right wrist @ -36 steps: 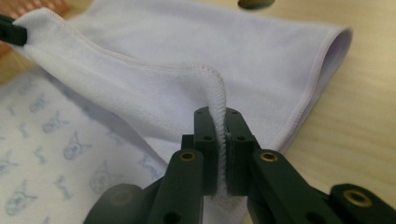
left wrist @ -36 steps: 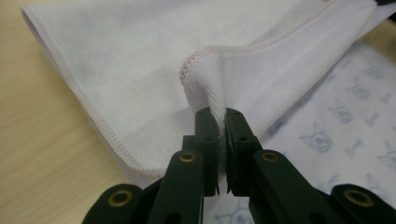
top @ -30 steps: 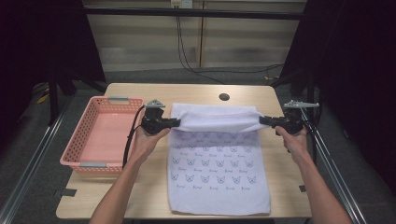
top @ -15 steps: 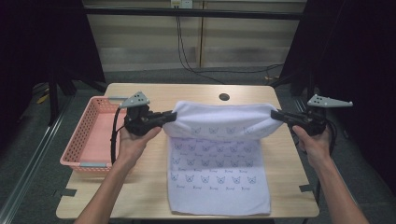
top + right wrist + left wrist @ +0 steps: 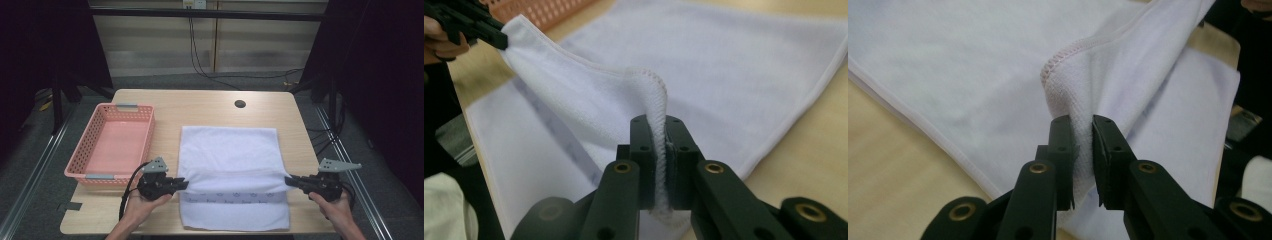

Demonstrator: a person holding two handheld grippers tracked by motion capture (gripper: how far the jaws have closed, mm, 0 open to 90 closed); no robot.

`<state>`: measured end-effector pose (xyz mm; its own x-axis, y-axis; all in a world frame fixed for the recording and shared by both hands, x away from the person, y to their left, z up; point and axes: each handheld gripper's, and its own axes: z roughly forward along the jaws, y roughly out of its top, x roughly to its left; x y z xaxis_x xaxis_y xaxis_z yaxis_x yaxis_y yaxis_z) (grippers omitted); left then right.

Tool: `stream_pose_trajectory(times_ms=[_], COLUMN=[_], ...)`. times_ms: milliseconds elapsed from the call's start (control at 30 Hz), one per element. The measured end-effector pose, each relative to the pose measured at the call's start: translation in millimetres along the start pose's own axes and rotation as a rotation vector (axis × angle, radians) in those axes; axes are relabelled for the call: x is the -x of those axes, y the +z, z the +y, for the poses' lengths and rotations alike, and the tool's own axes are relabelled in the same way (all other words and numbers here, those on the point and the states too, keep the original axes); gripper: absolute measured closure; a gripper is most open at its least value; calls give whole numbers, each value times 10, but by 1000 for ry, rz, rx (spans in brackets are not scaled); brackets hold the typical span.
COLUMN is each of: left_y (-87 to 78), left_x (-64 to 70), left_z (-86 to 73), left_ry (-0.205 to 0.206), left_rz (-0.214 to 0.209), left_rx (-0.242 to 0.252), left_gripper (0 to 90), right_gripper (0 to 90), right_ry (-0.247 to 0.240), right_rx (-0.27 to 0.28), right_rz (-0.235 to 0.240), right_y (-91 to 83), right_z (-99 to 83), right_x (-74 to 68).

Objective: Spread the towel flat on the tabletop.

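White towel (image 5: 229, 150) flat on tabletop (image 5: 200, 102), right of pink basket (image 5: 112, 145). Left tongs (image 5: 181, 184) and right tongs (image 5: 291, 181) each clamped on one corner of folded-over edge, held taut between them. That edge runs crosswise, just short of towel's near hem, probably; near hem lies toward person, both hands equally close.

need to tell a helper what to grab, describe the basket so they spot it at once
Start at the wooden table and go to its left side, beside the white towel. The basket is a shallow pink plastic tray with lattice walls and grey handles.
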<state>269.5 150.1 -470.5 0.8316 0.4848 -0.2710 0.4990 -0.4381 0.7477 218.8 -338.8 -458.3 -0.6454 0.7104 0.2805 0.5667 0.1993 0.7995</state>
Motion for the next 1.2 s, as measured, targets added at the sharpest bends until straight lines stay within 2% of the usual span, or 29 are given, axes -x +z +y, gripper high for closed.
stream_pose_trajectory(times_ms=[33, 167, 267, 367, 433, 467, 533, 567, 600, 667, 767, 900, 967, 1067, 1133, 1167, 1200], left_y=[20, 76, 141, 138, 90, 71, 33, 7, -25, -120, -263, -243, -187, -23, 106, 171, 233], left_x=[10, 28, 45, 79, 109, 124, 156, 171, 191, 234, 296, 157, 83, -100, -212, -272, -320], left_z=[-31, -104, -156, -174, -192, -207, -246, -262, -275, -292, -273, -188, -95, 44, 118, 149, 173], left_ry=[-1, -4, 3, 27, 36, 36, 46, 54, 55, 79, 90, 45, 58, 12, 14, -4, -2], left_rz=[-7, -33, -43, -55, -83, -83, -93, -107, -114, -137, -166, -132, -96, -62, -15, -6, 11], left_rx=[-9, -44, -88, -105, -92, -100, -102, -104, -102, -80, 2, 51, 47, 38, 17, 5, -6], left_gripper=[808, 792, 749, 742, 750, 745, 741, 731, 717, 699, 688, 673, 669, 648, 635, 622, 620], right_gripper=[839, 801, 780, 760, 746, 727, 709, 681, 650, 628, 603, 563, 563, 552, 530, 521, 519], right_ry=[14, -9, -27, -42, -49, -52, -34, -50, -64, -54, -35, -25, -5, -9, -12, -10, -7], right_rx=[-19, -111, -142, -173, -166, -164, -164, -181, -199, -173, -130, -83, -66, -68, -73, -81, -87], right_rz=[5, 17, 30, 28, 42, 54, 99, 100, 79, 105, 109, 65, 52, 19, -3, -27, -39], right_y=[27, 92, 88, 71, 29, 8, -17, -18, -30, -100, -193, -176, -126, -8, 119, 186, 258], right_z=[-50, -170, -240, -280, -285, -291, -322, -334, -327, -306, -286, -248, -198, -90, -15, 20, 50], right_x=[2, -45, -96, -152, -198, -219, -262, -291, -319, -333, -327, -269, -215, -149, -68, -26, 27])
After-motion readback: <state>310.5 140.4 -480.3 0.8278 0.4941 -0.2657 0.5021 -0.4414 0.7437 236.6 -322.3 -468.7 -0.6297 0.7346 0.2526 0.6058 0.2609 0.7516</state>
